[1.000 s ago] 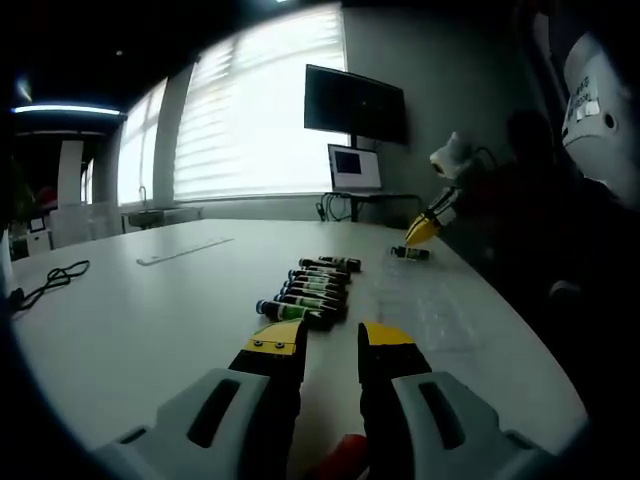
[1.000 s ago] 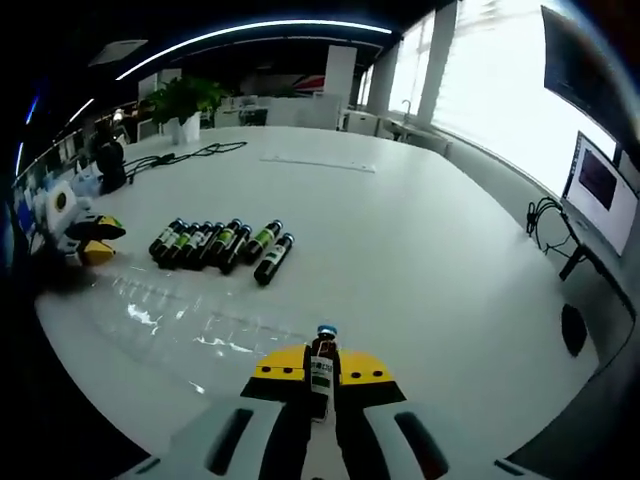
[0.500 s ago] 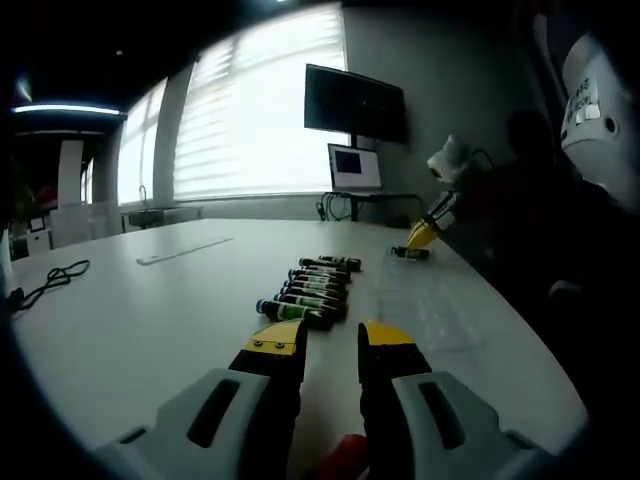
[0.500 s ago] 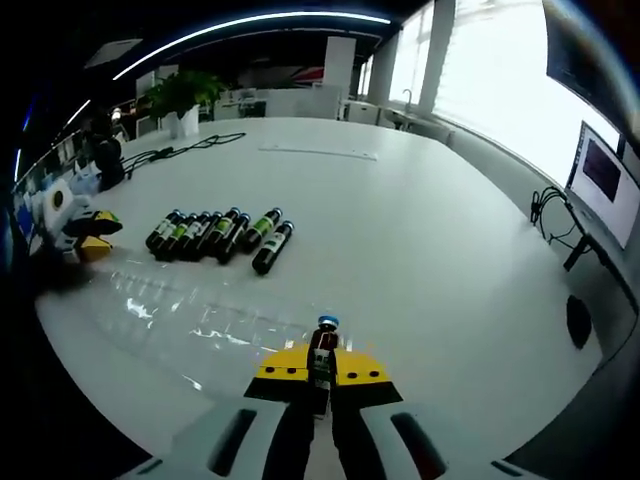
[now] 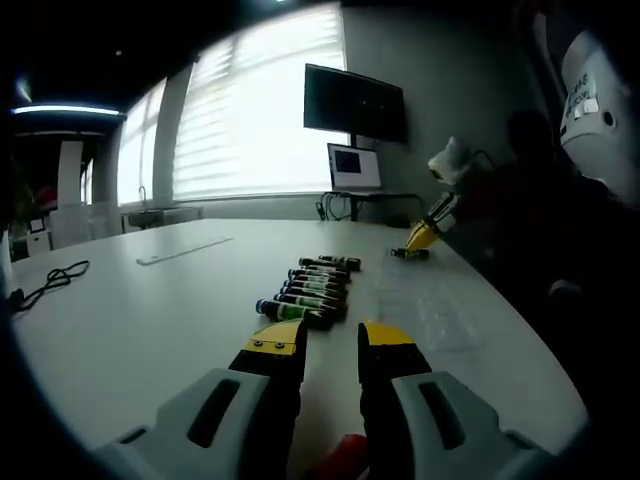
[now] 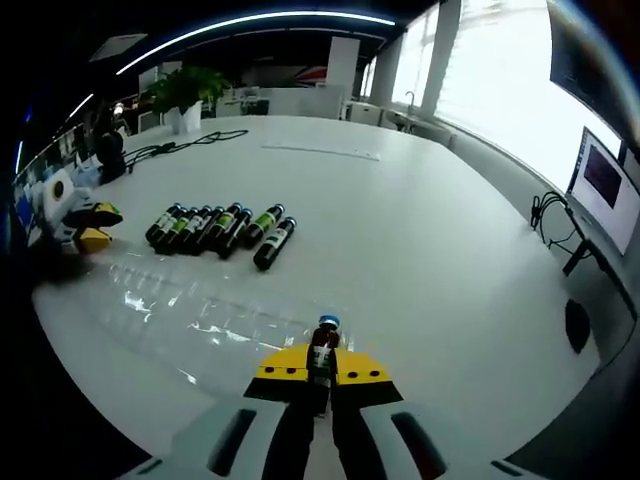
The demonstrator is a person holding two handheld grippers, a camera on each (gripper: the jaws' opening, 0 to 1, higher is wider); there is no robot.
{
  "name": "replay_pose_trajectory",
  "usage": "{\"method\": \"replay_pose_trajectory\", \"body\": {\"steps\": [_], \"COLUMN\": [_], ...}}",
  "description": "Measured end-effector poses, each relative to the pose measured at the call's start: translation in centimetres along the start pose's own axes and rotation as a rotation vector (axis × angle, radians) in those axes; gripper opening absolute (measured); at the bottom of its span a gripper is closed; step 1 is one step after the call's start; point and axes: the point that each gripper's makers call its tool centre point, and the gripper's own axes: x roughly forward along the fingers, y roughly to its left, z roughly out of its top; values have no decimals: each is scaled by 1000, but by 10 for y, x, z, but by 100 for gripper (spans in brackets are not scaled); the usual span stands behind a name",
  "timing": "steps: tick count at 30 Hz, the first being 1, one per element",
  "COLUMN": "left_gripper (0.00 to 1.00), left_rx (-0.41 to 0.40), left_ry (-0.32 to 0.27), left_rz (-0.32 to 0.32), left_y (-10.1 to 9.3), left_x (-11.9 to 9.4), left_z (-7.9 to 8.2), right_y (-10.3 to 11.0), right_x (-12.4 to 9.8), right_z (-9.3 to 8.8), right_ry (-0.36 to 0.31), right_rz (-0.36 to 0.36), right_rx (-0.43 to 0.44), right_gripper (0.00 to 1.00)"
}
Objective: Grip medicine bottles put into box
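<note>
Right gripper point(image 6: 321, 372), jaws clamped on an upright bottle point(image 6: 321, 350), faces the clear box point(image 6: 200, 315) ahead-left; left gripper point(image 5: 333, 345) jaws apart.

Row of medicine bottles point(image 5: 312, 287) beyond parted left gripper point(image 5: 332, 342) jaws.

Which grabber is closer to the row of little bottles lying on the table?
Left. The left gripper hovers open just short of the near end of the row of bottles. The right gripper, shut on one bottle, sits farther away, beyond the clear box.
</note>
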Motion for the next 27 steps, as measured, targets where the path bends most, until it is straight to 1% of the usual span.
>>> {"method": "replay_pose_trajectory", "body": {"steps": [5,7,9,10,13,14,16,18,27], "left_gripper": [14,14,14,14,14,14,14,14,14], "left_rx": [2,1,2,2,2,1,1,1,0], "left_ry": [1,1,1,1,1,1,0,0,0], "left_rz": [0,1,1,1,1,1,0,0,0], "left_y": [0,0,0,0,0,0,0,0,-1], "left_x": [0,0,0,0,0,0,0,1,1], "left_z": [0,0,0,0,0,0,0,0,0], "right_y": [0,-1,-2,-2,0,1,1,3,9], "right_x": [0,-1,-5,-7,-8,-8,-8,-7,-5], "right_z": [1,4,10,13,18,19,21,24,43], "right_ry": [-9,-31,-69,-76,-90,-93,-98,-105,-147], "right_rz": [-4,-21,-21,-15,-6,-10,-13,-11,-5], "right_rx": [-1,5,30,34,39,29,24,25,13], "right_gripper": [2,1,1,1,2,2,4,5,7]}}
